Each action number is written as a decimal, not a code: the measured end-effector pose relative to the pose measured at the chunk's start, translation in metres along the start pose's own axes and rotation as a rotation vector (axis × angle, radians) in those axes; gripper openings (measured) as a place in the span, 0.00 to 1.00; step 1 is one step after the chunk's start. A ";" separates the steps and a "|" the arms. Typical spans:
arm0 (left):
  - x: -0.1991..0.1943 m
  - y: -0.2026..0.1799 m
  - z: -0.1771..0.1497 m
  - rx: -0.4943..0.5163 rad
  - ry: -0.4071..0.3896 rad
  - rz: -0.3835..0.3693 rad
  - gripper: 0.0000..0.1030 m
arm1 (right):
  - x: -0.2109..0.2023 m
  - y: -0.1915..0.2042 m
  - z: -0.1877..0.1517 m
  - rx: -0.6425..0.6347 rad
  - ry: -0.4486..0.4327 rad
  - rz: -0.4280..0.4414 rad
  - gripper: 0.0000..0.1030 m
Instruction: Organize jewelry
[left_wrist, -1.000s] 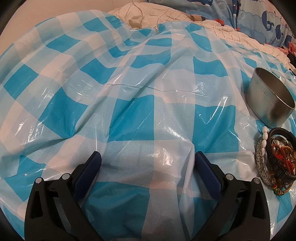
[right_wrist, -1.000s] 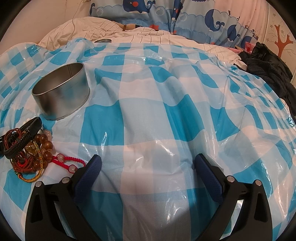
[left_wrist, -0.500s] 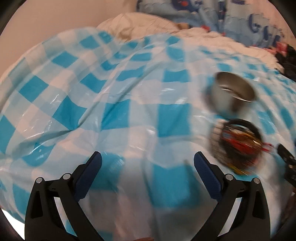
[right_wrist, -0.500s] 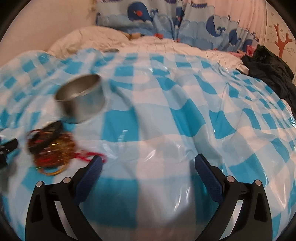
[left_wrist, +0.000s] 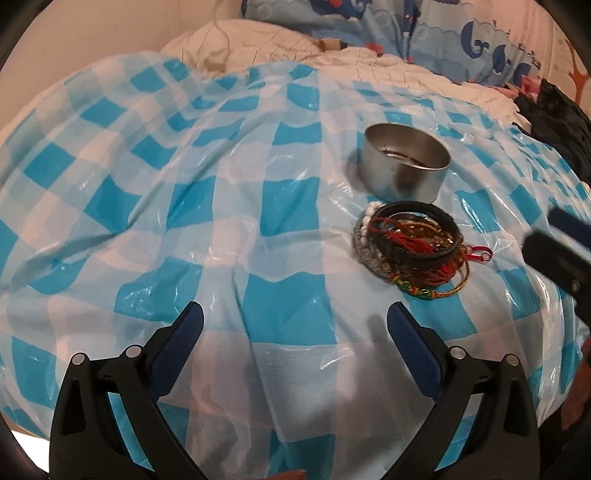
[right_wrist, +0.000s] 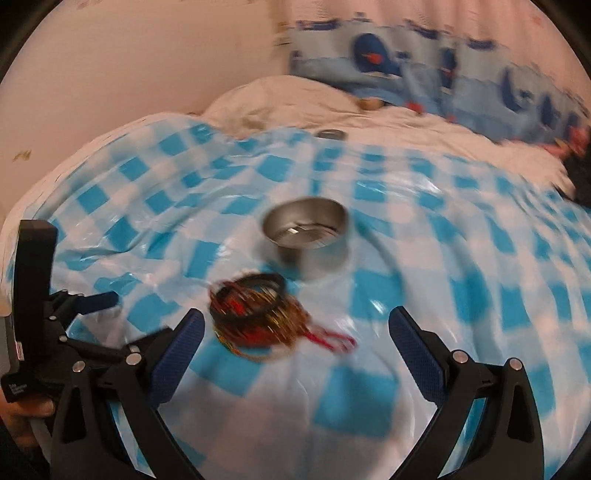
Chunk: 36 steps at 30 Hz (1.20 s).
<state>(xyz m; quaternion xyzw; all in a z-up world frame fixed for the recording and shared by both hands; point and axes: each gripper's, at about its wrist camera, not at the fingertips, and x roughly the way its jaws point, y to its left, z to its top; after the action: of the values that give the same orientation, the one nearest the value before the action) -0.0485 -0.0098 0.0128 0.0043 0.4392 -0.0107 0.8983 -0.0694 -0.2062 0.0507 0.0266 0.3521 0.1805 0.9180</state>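
A heap of bracelets (left_wrist: 410, 243) is seen lying on the blue-and-white checked plastic sheet (left_wrist: 184, 192) spread over the bed, just beside a round metal tin (left_wrist: 404, 168) that stands upright and open-topped; the tin is presumably placed there to receive the jewellery, and nothing from the heap appears to have been moved into it yet, though a dark shape inside cannot be made out. The left gripper (left_wrist: 295, 325) is held above the sheet with its jaws spread wide and nothing between them, the heap lying ahead and to its right. The right gripper (right_wrist: 295, 325) is likewise held spread and empty, and the heap (right_wrist: 255, 314) is framed between its fingers, which suggests that this hand is being lined up for the first pick. The right view is blurred, so fine detail of the bracelets cannot be told there. Compared with a second ago, both cameras have been raised and turned toward the middle: the tin and heap, then at the edges of each view, are now brought near the centre, and each gripper is now caught in the other's view.
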 end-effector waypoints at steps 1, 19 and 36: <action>0.001 0.003 0.001 -0.013 0.011 -0.015 0.93 | 0.008 0.005 0.006 -0.030 0.011 0.019 0.93; 0.000 0.000 0.009 0.006 0.013 -0.027 0.93 | 0.089 -0.007 0.010 0.090 0.205 0.185 0.11; 0.008 -0.019 0.017 0.034 -0.022 0.010 0.93 | 0.038 -0.059 0.014 0.247 0.041 0.227 0.11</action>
<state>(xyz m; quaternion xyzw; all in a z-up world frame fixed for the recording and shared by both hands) -0.0308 -0.0293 0.0166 0.0217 0.4290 -0.0140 0.9029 -0.0155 -0.2471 0.0263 0.1750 0.3852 0.2389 0.8740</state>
